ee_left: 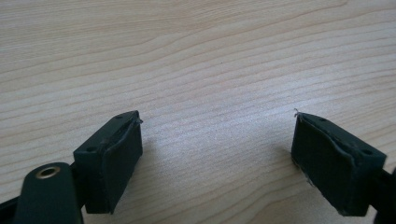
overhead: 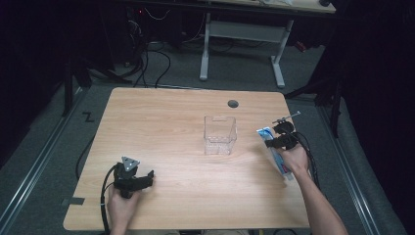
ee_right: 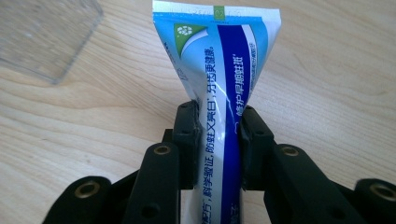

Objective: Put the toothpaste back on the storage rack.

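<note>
The right claw (ee_right: pixel 217 140) is pinching the tube (ee_right: pixel 224 65) mid-body between its jaws, likely carrying it toward the bin (overhead: pixel 219 134) off to its side, calling next for a lift over the rim, while the left claw (ee_left: pixel 217 163) is resting wide open, holding nothing.

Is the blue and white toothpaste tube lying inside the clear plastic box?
No, the toothpaste tube is clamped in the right gripper, outside the box.
</note>
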